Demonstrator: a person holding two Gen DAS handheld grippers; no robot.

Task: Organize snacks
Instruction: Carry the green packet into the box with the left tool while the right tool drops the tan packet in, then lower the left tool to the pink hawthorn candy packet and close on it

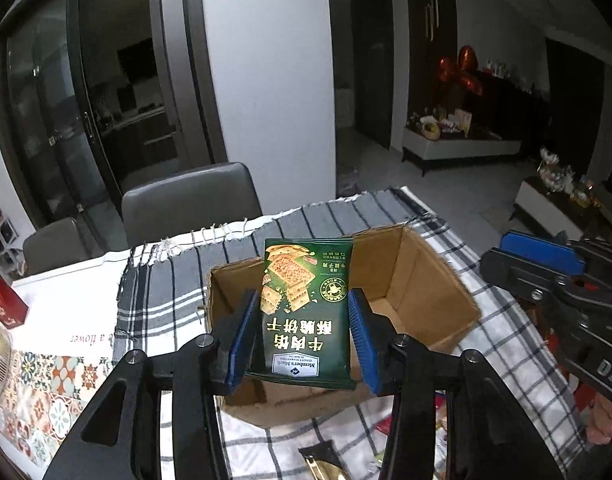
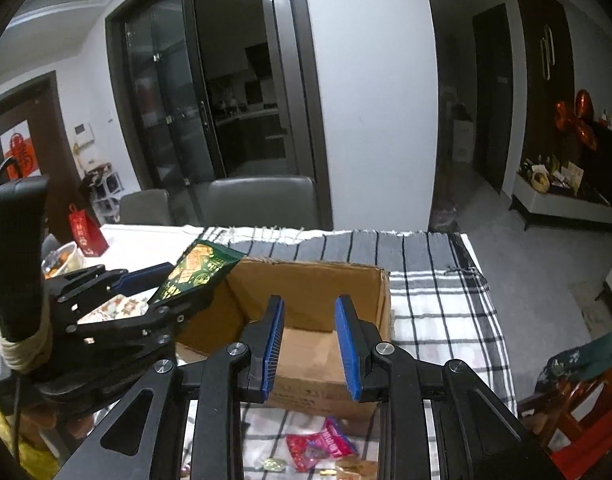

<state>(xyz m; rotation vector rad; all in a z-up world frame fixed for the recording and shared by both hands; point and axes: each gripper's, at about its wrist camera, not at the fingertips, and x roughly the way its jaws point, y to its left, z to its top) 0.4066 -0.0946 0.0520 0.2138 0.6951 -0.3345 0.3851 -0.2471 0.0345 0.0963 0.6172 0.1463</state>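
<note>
The left gripper (image 1: 304, 330) pinches a green cracker packet (image 1: 306, 312) marked "Member's Mark", with Chinese characters and pictured crackers, above the near edge of an open cardboard box (image 1: 406, 276). The right gripper (image 2: 310, 344), jaws narrowly parted, grips nothing. Beyond the box, a checked cloth (image 2: 438, 292) covers the table.

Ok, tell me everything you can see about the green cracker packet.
The green cracker packet is a glossy, flat pouch printed with cracker pictures, white Chinese characters and a Member's Mark label, seen upside down. The left gripper holds it by its side edges, angled above the near corner of the open cardboard box, not yet inside.
</note>
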